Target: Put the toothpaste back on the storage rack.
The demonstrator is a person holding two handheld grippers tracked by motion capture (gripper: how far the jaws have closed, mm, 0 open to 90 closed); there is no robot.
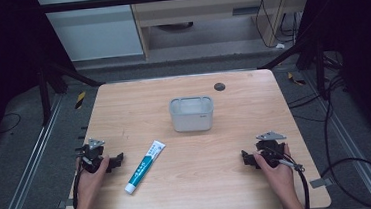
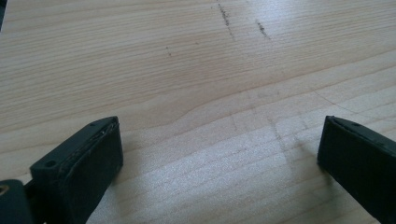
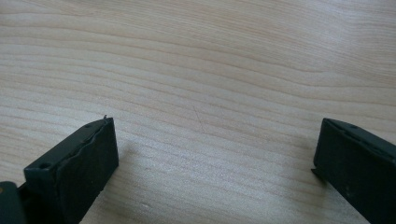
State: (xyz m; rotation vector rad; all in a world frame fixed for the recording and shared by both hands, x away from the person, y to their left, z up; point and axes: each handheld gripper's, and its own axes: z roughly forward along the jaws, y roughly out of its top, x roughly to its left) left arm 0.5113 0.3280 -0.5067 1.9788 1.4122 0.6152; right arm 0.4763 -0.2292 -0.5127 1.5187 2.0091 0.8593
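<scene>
A white and teal toothpaste tube point(image 1: 145, 167) lies slanted on the wooden table point(image 1: 195, 194), left of centre. Behind it stands an upright grey plastic bin point(image 1: 191, 114), its inside not visible in detail. My left gripper point(image 1: 118, 159) rests at the table's left edge in a hand, just left of the tube, jaws pointing right. My right gripper point(image 1: 246, 158) rests at the right side in the other hand, jaws pointing left. In the left gripper view my left gripper point(image 2: 219, 149) stands open over bare wood. In the right gripper view my right gripper point(image 3: 215, 149) is open too, with nothing between the jaws.
A dark round cable hole point(image 1: 219, 86) sits near the table's far edge. Black frame bars and cables surround the table on the floor. A cable trails from the right gripper off the front right corner.
</scene>
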